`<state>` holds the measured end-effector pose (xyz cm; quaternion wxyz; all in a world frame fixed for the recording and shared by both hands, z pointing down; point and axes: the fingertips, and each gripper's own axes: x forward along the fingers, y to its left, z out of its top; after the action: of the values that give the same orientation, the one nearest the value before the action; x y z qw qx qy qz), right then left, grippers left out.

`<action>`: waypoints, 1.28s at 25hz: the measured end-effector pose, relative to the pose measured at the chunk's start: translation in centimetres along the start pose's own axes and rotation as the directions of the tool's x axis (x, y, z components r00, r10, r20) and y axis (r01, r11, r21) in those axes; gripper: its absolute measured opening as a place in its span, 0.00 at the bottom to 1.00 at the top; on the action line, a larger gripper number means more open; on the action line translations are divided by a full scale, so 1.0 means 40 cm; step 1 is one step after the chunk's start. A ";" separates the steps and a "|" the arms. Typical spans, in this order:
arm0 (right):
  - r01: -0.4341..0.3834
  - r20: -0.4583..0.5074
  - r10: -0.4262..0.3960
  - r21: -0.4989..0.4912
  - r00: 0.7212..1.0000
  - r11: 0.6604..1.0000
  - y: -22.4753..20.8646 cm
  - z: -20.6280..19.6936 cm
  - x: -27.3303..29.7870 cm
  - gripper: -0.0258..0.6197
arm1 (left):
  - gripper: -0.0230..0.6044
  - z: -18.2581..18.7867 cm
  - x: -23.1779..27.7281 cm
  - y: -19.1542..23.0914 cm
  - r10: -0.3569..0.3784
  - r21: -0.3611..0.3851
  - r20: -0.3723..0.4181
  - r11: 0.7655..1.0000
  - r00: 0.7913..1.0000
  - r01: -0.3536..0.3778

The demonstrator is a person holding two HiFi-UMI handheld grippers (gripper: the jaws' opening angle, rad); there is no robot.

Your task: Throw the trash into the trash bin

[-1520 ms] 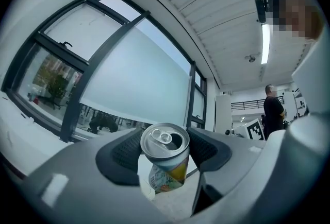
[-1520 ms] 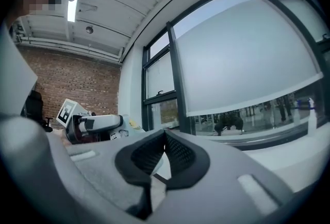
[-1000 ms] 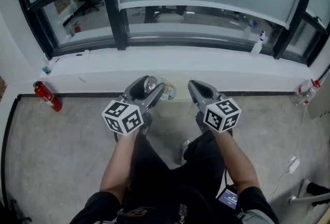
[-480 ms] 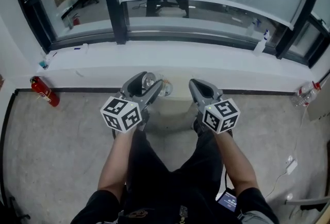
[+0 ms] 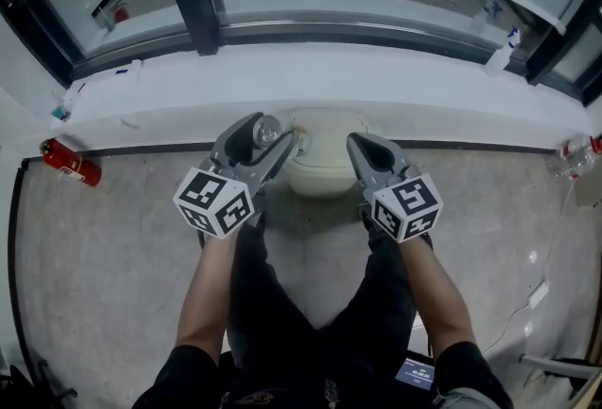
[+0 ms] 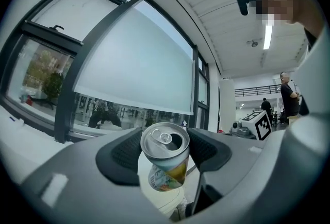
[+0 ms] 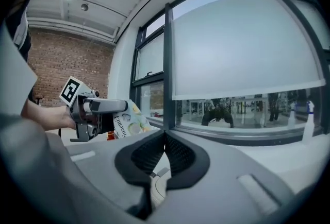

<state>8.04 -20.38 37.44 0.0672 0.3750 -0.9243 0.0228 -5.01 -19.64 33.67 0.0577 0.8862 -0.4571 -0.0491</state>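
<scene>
- The left gripper point(image 5: 267, 138) clamps an opened drink can point(image 6: 166, 155) between its pads. The jaws are kept wide by the can's body, and the can tilts with its open top towards the gripper's camera.
- The beige trash bin point(image 5: 324, 174) stands on the floor against the wall under the windowsill, between the two grippers. The can hangs near its left rim, likely so it can be dropped in.
- The right gripper point(image 5: 363, 149) has its jaws closed together on nothing, and probably just waits beside the bin.
</scene>
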 end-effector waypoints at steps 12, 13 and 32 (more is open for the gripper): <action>0.011 -0.166 0.004 0.086 0.986 0.996 -0.013 -0.200 0.217 0.04 | 0.47 -0.109 0.103 0.151 0.028 -0.032 -0.090 0.999 0.996 -0.031; 0.011 -0.193 0.004 0.075 0.981 0.997 -0.008 -0.218 0.239 0.04 | 0.47 -0.107 0.111 0.167 0.030 -0.031 -0.090 0.999 0.995 -0.033; 0.264 -0.566 -0.153 0.118 0.810 0.957 0.078 -0.549 0.504 0.04 | 0.47 -0.213 0.183 0.366 -0.051 -0.076 -0.183 0.996 0.982 0.038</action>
<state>-6.08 -30.03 62.07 0.2963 0.4567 -0.8119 0.2107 -11.35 -33.54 44.00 0.1306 0.8943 -0.4278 0.0155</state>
